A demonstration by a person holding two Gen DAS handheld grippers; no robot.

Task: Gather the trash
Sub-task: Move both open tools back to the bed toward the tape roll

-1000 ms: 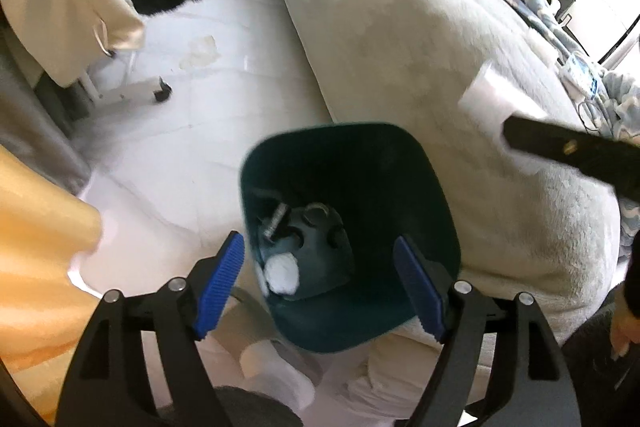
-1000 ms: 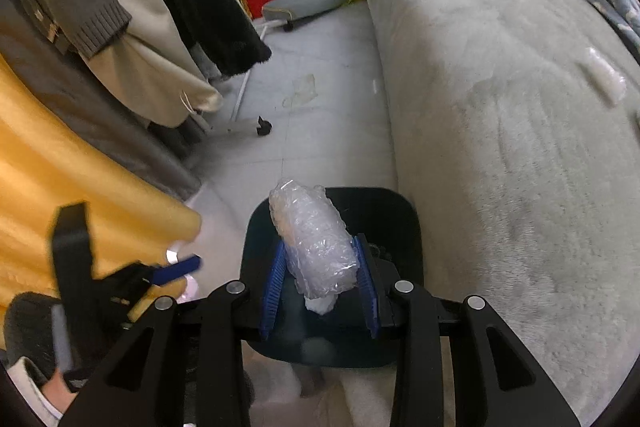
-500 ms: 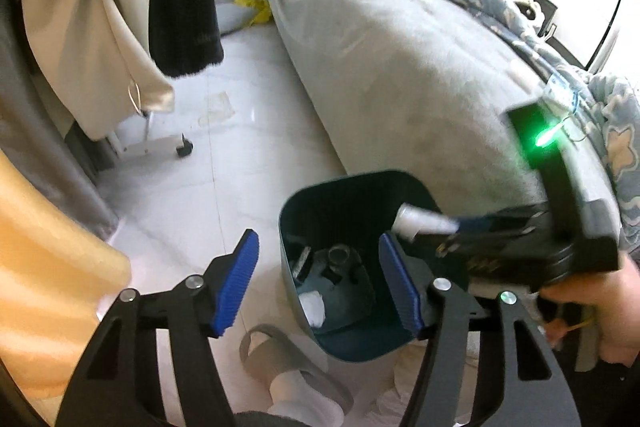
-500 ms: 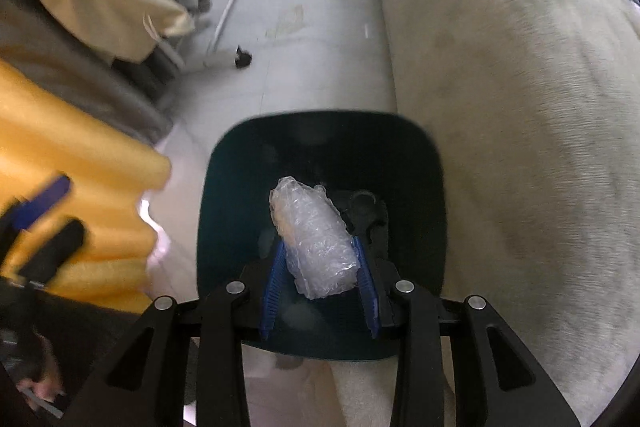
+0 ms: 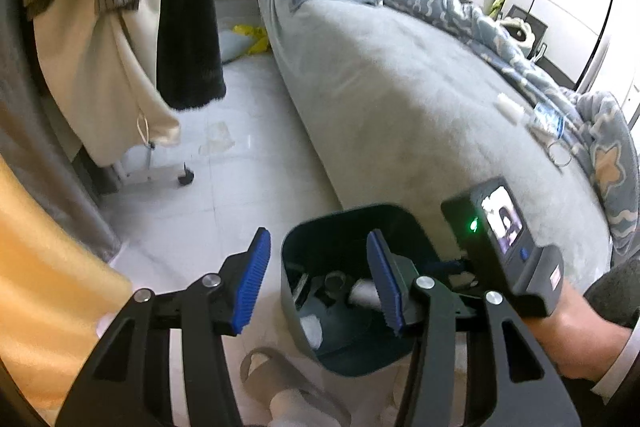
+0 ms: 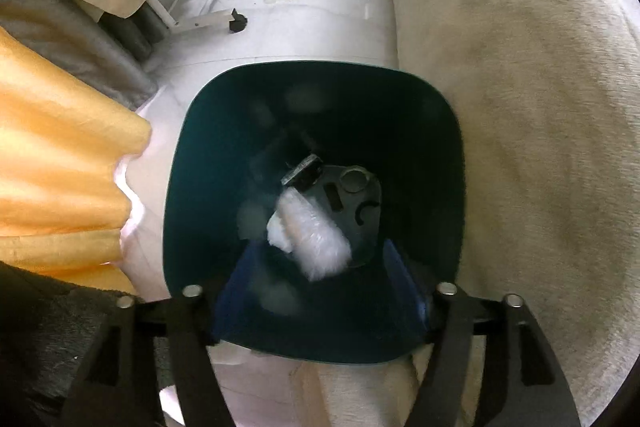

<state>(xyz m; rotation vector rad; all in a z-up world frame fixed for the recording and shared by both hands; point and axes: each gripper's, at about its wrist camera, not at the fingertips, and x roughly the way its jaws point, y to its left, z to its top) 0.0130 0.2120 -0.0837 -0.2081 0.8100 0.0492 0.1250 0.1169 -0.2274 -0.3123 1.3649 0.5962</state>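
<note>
Right gripper [image 6: 320,303] steep-down over bin [image 6: 208,147], jaws just spread, plastic wad [image 6: 316,243] loose; left gripper [image 5: 316,283] half-spread, empty.

Left gripper [image 5: 316,279]: black frame, blue pads; jaws parted about halfway with nothing between them, having just been closing; aimed forward and down.

Right gripper [image 6: 320,291]: black frame, blue pads [image 6: 404,279] blurred; jaws spread wide and gripping nothing, having just been opening; aimed steeply down.

Right hand [image 5: 576,339]: bare, wrapped round the right gripper's handle, dark sleeve at the wrist; seen at lower right of the left wrist view.
</note>
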